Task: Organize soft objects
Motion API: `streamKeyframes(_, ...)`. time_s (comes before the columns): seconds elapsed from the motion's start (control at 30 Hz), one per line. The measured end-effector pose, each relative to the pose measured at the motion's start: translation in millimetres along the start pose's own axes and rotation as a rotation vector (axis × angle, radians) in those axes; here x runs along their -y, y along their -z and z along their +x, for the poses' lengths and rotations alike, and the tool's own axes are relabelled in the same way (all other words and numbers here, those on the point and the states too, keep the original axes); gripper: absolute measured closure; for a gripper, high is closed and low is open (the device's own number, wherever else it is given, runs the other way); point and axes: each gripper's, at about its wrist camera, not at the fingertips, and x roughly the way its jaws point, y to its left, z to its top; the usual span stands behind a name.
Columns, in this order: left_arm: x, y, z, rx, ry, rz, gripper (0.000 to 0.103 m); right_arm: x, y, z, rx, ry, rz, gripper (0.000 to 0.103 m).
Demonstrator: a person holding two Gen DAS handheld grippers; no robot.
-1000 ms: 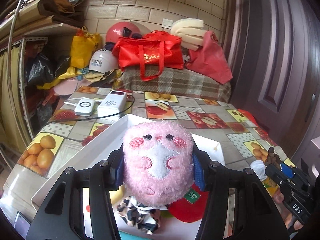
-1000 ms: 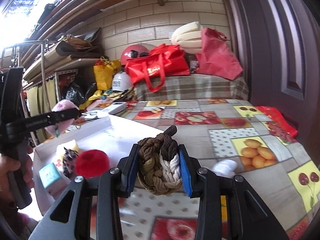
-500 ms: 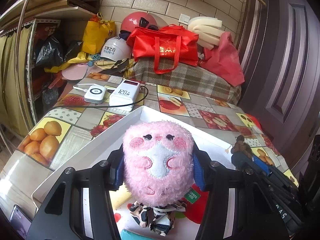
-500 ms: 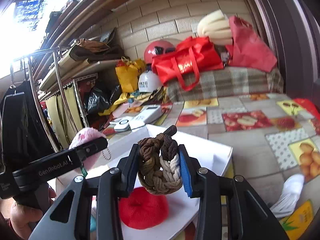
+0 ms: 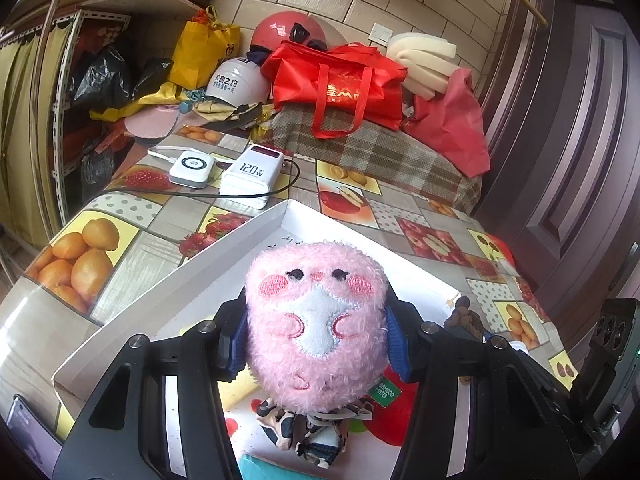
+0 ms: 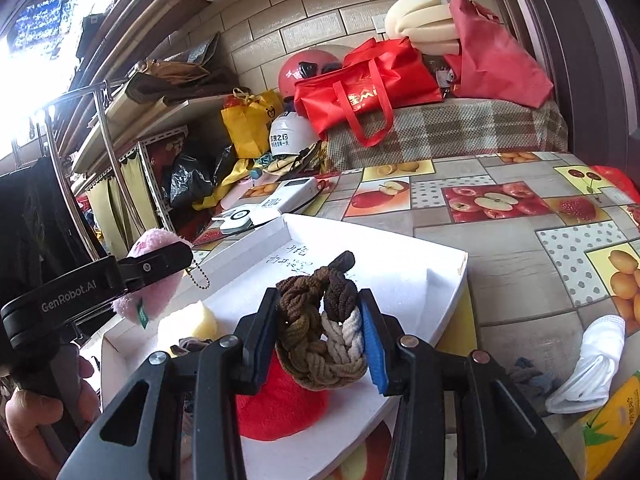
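1. Two grippers work over one landmark, the white box on the fruit-print table; every place below is given relative to that box.
2. Box contents, seen from the right wrist: a red pom at the near edge, a yellow sponge toward the left wall, and a patterned fabric item beside the pom. The far half of the floor is bare.
3. Outside the box, to its right on the table, lies a white sock, not yet collected.
4. Left gripper: jaws clenched on the pink plush, pads pressing both its sides. The plush hangs above the near-left part of the box, face toward the camera, long axis roughly upright.
5. Right gripper: jaws clamped on the rope knot, with its dark end sticking up past the fingertips. The blue pads touch both flanks.
6. Deciding relation: the knot sits over the near-right part of the box, directly above the pom, while the bare floor lies ahead of the jaws. The right gripper appears the nearer to a release point; judged from this, a short forward carry would precede letting go.
7. Risk, as a judgement: dropped here, the knot would land on the pom and may roll.
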Motion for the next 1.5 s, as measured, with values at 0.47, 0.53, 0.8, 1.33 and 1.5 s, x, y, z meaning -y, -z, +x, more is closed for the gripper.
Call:
streamKeyframes(0.47,6.7,3.0,-19.5,0.131,-0.034,0.040,0.000,-1.4,0.2,-6.4,0.053,-0.004,-0.025,0.000)
streamKeyframes(0.53,2.4,2.7,-19.7,0.134,-0.031,0.017,0.000,-0.5,0.1,-9.3,0.069,0.002,-0.024,0.000)
streamKeyframes(0.8,-3.4,2.9,-20.2,0.140,-0.031,-0.006,0.000,-3.3,-0.8,-18.6,0.092,0.135,-0.023,0.000)
streamKeyframes(1.33,3.3,3.4,-21.5,0.148,-0.005,-0.013,0.000,-9.0,5.2,-42.0,0.245,0.150,-0.072,0.000)
streamKeyframes(1.5,7.8,5.9,-22.3,0.148,0.023,0.002,0.000,-5.7,7.2,-45.9,0.260,0.171,-0.050,0.000)
